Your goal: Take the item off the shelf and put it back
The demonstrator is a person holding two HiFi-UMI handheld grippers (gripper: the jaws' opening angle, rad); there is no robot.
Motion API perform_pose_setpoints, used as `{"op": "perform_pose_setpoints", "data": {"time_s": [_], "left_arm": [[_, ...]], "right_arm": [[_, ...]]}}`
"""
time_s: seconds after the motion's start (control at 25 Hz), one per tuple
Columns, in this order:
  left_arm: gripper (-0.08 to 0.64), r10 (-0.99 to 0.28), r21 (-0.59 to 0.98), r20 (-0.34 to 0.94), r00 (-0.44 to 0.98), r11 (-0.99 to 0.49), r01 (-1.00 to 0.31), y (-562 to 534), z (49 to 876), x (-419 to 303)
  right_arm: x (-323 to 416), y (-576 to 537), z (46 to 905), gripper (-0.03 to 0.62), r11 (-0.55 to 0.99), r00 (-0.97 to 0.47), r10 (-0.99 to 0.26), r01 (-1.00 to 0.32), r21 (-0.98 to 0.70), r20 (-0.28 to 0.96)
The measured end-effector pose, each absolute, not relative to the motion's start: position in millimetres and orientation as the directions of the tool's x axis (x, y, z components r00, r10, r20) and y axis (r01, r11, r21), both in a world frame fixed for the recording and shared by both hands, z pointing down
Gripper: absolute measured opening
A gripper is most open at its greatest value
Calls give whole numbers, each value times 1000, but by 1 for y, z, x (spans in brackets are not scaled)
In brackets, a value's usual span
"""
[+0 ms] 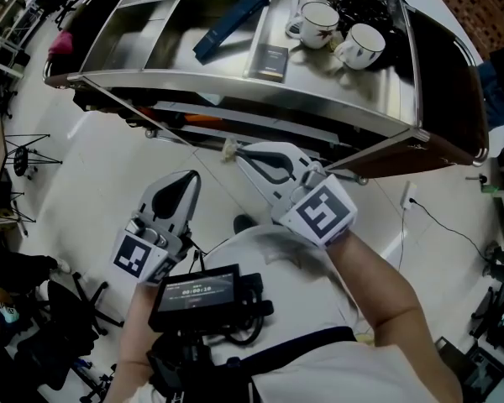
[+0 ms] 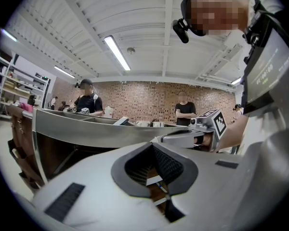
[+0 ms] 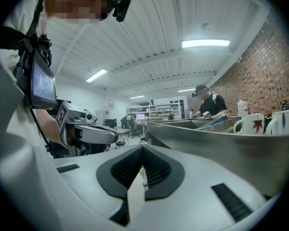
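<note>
A steel shelf unit [image 1: 235, 91] stands in front of me. Its top tray holds a long blue box [image 1: 233, 22], a small dark box [image 1: 273, 61] and two white mugs [image 1: 317, 25] [image 1: 361, 46]. Both grippers hang in front of the shelf, below its top rim. My left gripper [image 1: 191, 175] is shut and holds nothing. My right gripper [image 1: 235, 151] is also shut, its tip near the lower shelf level, with nothing visibly between the jaws. The right gripper view shows the shelf rim [image 3: 221, 143] and a mug [image 3: 250, 123] just to the right.
An orange item [image 1: 203, 119] lies on the lower shelf. A tripod [image 1: 21, 154] stands to the left, and a chair base [image 1: 76, 309] is at the lower left. A cable [image 1: 428, 217] runs over the floor to the right. Two people [image 2: 88, 102] [image 2: 185, 110] stand beyond the shelf.
</note>
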State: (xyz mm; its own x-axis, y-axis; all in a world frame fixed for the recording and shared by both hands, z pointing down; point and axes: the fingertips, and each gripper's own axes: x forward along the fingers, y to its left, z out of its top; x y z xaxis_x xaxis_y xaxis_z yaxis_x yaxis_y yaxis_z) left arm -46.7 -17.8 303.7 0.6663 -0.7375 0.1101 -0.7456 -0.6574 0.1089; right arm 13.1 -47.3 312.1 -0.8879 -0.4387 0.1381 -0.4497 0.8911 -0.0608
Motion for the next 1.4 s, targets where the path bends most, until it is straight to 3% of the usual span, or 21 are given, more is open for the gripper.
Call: {"op": "perform_pose_setpoints", "data": {"time_s": [1.4], "left_arm": [[8,-750,135,108,653,-639,-757,-18,315,-45]], "right_arm": [[17,-47,321,2,886,-886,-442,-456,-84,144]]}}
